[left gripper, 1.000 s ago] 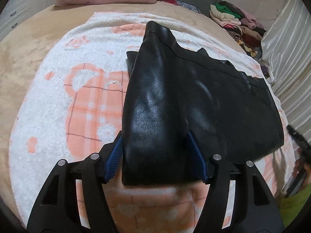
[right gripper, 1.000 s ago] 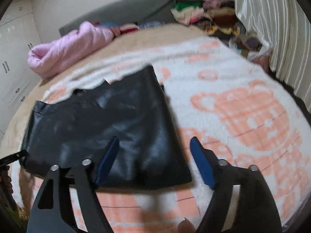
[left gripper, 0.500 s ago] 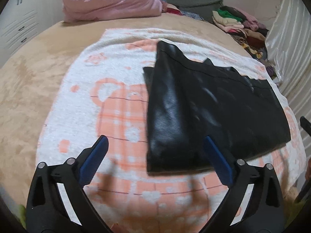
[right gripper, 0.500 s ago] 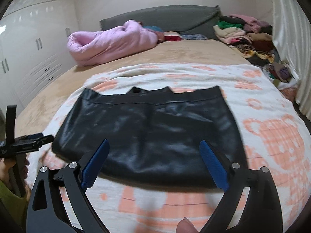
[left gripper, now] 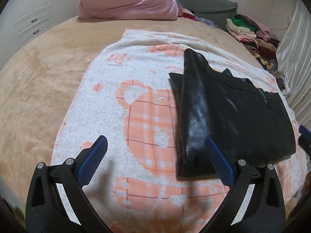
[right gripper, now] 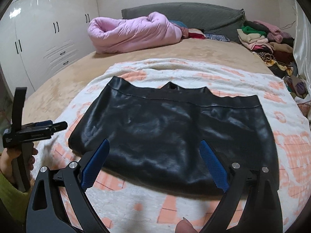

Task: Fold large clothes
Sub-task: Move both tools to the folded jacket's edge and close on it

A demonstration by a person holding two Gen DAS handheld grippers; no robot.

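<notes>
A black leather-look garment [right gripper: 175,132] lies folded flat on a white and orange blanket [right gripper: 252,81]; in the left wrist view it [left gripper: 229,116] lies at the right. My left gripper [left gripper: 155,147] is open and empty, raised above the blanket to the left of the garment's near edge. My right gripper [right gripper: 153,151] is open and empty, held above the garment's near edge. The left gripper also shows from the side in the right wrist view [right gripper: 37,130], at the far left.
The blanket [left gripper: 101,101] lies on a tan bed cover [left gripper: 38,73]. A pink duvet [right gripper: 132,33] and a grey headboard [right gripper: 194,13] are at the back. A pile of clothes [right gripper: 268,40] sits at the back right. White wardrobes [right gripper: 38,44] stand at the left.
My left gripper let go of the garment's edge, opened wide and drew back to the left. My right gripper pulled back and now faces the garment squarely.
</notes>
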